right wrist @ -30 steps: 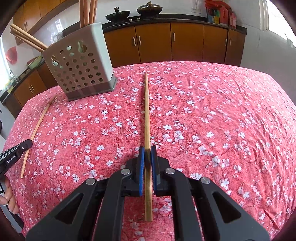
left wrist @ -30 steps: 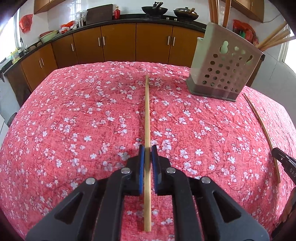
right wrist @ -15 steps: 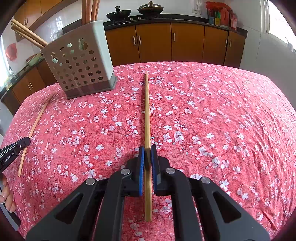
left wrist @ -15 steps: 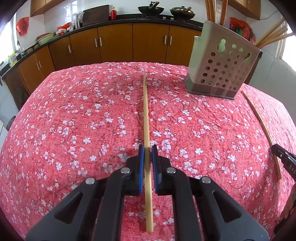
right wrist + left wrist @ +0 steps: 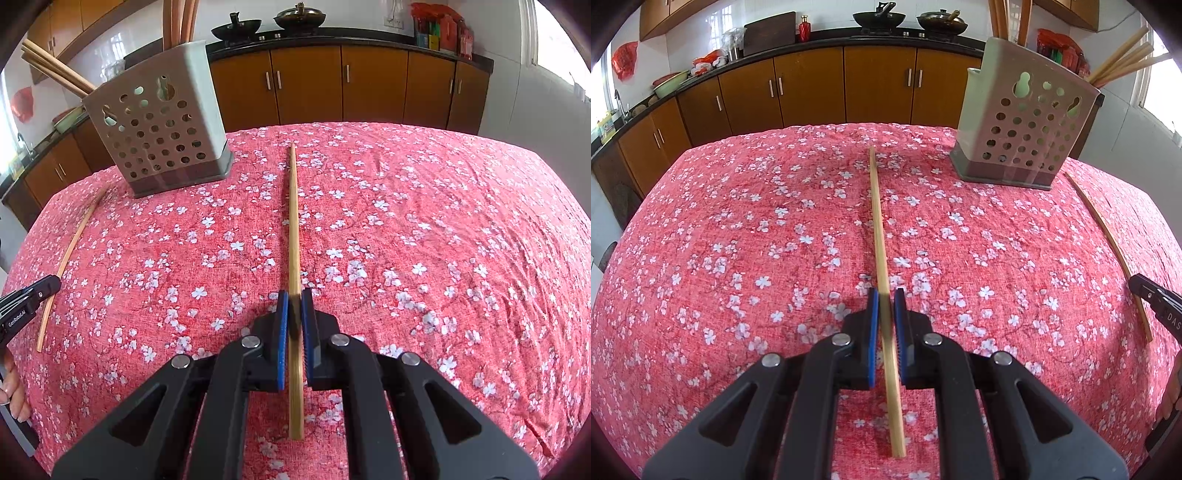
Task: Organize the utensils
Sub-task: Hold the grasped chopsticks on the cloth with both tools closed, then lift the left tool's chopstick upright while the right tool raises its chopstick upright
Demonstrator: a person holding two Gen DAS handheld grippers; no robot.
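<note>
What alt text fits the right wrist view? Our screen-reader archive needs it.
The right gripper is shut on a chopstick over a red floral tablecloth. A perforated holder with more chopsticks stands far left, and the left gripper shows at the left edge with another chopstick.

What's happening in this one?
A person is tidying chopsticks with two handheld grippers. The left gripper is shut on one chopstick, the right gripper on another chopstick, both over the red floral tablecloth. The perforated utensil holder already has several chopsticks in it.
</note>
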